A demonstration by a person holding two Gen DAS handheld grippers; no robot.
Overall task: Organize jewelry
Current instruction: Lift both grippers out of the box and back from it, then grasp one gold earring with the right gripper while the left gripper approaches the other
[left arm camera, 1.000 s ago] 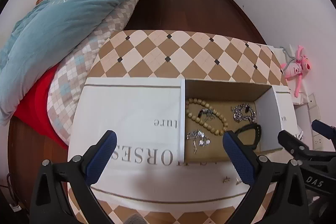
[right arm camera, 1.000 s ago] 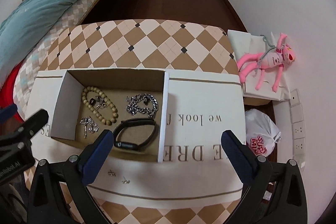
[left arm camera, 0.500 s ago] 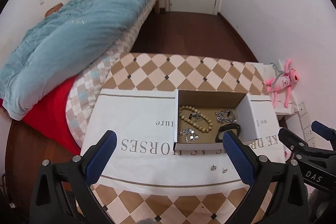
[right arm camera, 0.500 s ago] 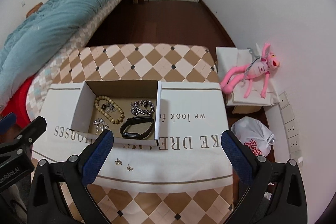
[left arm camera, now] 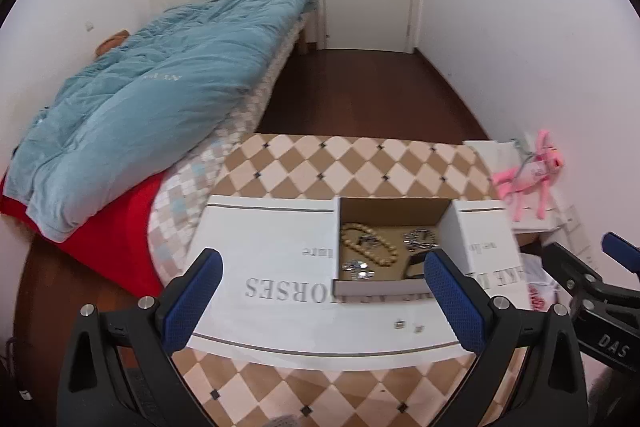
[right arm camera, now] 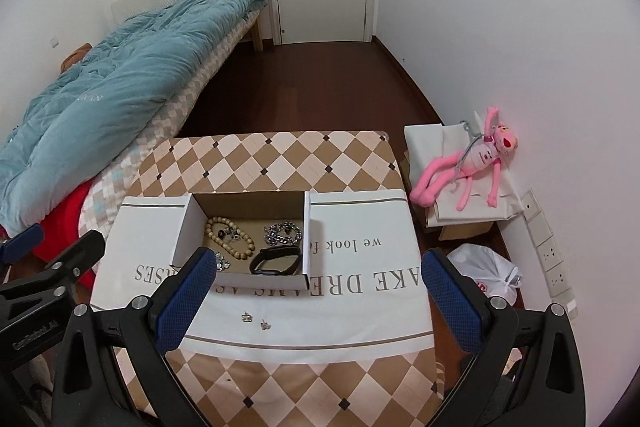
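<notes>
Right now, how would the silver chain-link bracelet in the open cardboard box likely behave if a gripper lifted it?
The silver chain-link bracelet lies bunched in loose curves, so it is probably floppy and would dangle from one pinch point. Its chunky metal-looking links suggest it is fairly heavy for its size. It touches nothing in the open cardboard box, so snagging seems unlikely.

Left hand-held gripper (left arm camera: 322,297) spread wide, right hand-held gripper (right arm camera: 316,297) likewise
</notes>
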